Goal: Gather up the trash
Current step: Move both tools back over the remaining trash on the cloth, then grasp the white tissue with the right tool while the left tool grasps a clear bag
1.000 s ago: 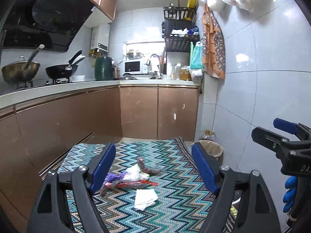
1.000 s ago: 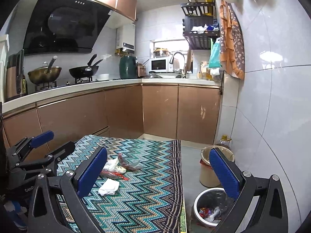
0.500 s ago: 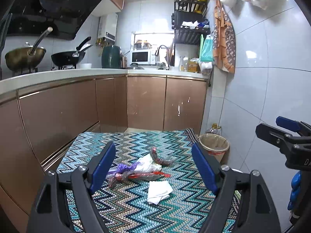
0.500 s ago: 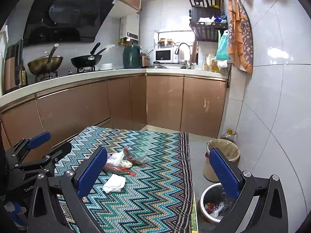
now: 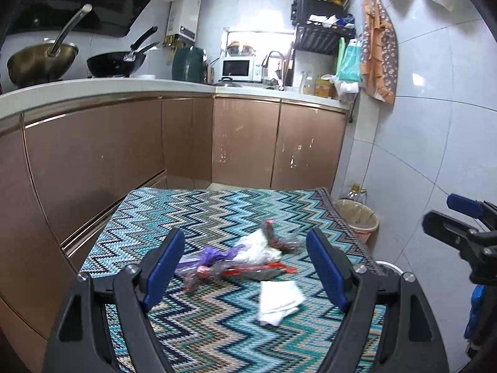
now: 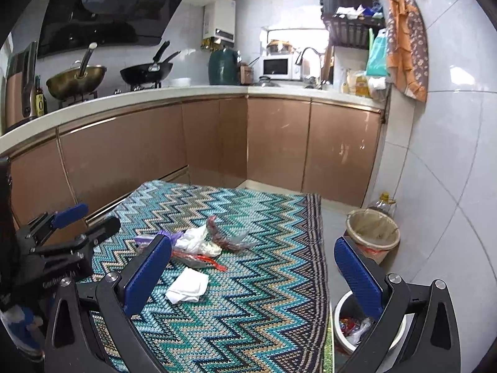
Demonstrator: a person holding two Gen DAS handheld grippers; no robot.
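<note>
A kitchen with white tiled walls and an L-shaped run of copper-brown cabinets (image 5: pixel 124 155) under a pale worktop (image 6: pixel 186 91) fills the background. On the worktop stand a brass-coloured wok (image 6: pixel 76 80), a black frying pan (image 6: pixel 146 73), a dark green appliance (image 6: pixel 221 66) and a white microwave (image 6: pixel 278 67); a black range hood (image 6: pixel 102 9) hangs above the pans, and a dark wire rack (image 5: pixel 324 15) is fixed high on the right wall beside an orange patterned cloth (image 5: pixel 377 59).

In the foreground a bench covered with a blue, teal and cream zigzag cloth (image 5: pixel 223 326) carries the trash near its middle: a heap of crumpled plastic wrappers (image 5: pixel 245 255), purple, white, red and clear, and just in front of it a folded white tissue (image 5: pixel 279 300) lying on its own, close to the heap.

To the right of the bench, on the floor, a tan lined bin (image 6: pixel 372 233) stands by the wall with a bottle just behind it, and nearer the camera a white-rimmed bin (image 6: pixel 354 329) already holds coloured scraps.

The left hand-held gripper (image 5: pixel 245 273) hangs over the near part of the bench with its blue-padded jaws wide apart, framing the heap and tissue and touching neither. The right hand-held gripper (image 6: pixel 253 276) is likewise spread wide and empty, its right finger in front of the white-rimmed bin. Nothing lies between the jaws and the trash.
</note>
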